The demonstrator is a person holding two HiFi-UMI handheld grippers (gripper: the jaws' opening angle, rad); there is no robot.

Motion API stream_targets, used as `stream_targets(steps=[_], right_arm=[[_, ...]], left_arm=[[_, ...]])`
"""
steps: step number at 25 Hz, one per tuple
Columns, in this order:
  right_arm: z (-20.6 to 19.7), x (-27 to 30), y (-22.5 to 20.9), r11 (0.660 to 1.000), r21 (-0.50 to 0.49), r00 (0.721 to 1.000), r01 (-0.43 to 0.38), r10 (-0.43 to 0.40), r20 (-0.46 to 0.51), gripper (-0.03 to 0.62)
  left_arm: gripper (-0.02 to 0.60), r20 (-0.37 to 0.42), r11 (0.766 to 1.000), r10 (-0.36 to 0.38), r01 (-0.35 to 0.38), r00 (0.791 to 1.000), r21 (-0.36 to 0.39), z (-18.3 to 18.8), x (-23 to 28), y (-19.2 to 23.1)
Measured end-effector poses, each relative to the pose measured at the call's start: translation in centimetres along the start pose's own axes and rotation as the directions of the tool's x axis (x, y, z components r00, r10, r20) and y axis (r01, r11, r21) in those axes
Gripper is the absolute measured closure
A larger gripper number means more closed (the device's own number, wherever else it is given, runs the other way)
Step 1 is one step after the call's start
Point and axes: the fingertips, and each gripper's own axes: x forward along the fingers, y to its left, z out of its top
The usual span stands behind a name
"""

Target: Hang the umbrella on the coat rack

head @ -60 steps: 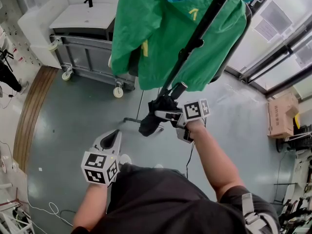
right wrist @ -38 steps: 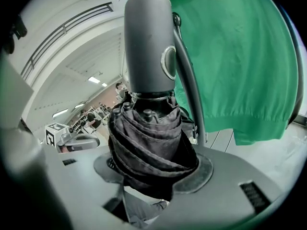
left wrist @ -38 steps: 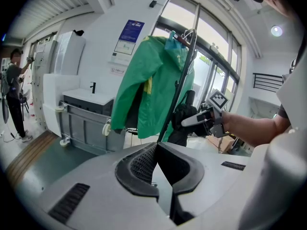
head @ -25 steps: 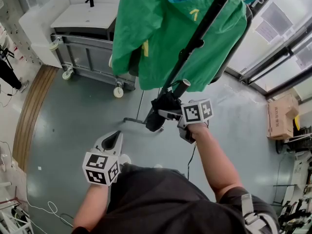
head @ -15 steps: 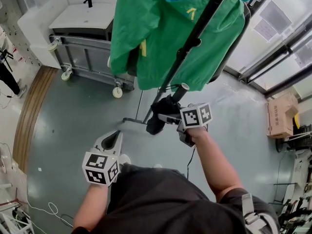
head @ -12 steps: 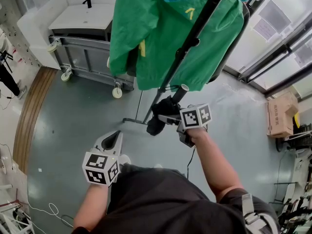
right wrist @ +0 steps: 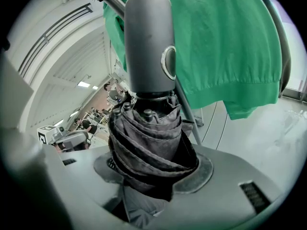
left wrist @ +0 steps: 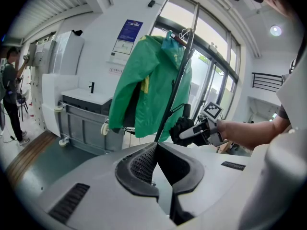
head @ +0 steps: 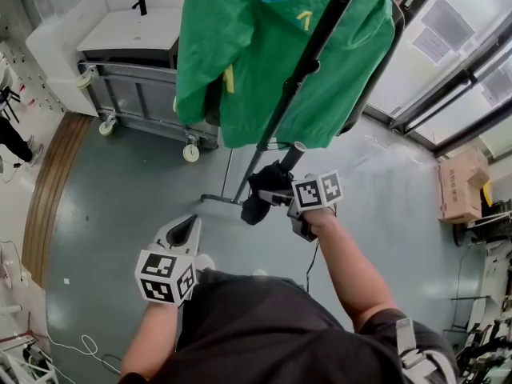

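— Where's the umbrella right now?

— Folded up, black, and clamped in my right gripper. The fingers are clenched round the bunched fabric, and its grey handle points up and away from me.

— And the coat rack?

— Just beside it. The handle sits close against the dark slanted pole, under the hem of a green jacket hanging there. I can't tell if handle and pole touch.

— Your other hand?

— The left gripper hangs low and near, over the grey floor, well apart from the rack. Its fingers are pressed together at the tips, with nothing between them.
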Motion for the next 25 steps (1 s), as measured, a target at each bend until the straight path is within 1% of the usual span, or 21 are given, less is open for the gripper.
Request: stream_targets(steps=[6, 11, 19, 25], right_arm=[[-2.2, 0.9, -0.9, 0.999, 0.025, 0.999, 0.023, -0.022, -0.030, 0.368], [-4.9, 2.5, -1.8, 0.996, 0.038, 0.994, 0.079, -0.076, -0.075, 0.367], [-10.1, 6.1, -4.0, 0.987, 0.019, 0.966, 0.161, -0.154, -0.208, 0.367], [-12.4, 9.3, -6.7, 0.972, -0.009, 0.944, 0.235, -0.231, -0.235, 0.367]], left_arm=[[0.566, -0.010, 1.000, 0.003, -0.003, 1.000, -0.001, -0.4, -0.2, -0.2], [0.566, -0.015, 1.000, 0.002, -0.002, 1.000, 0.006, -0.3, -0.1, -0.4], [0.566, -0.034, 1.000, 0.023, -0.022, 0.999, 0.012, -0.6, -0.3, 0.0], [0.566, -0.036, 0.999, 0.041, -0.041, 0.999, 0.007, -0.7, -0.6, 0.3]])
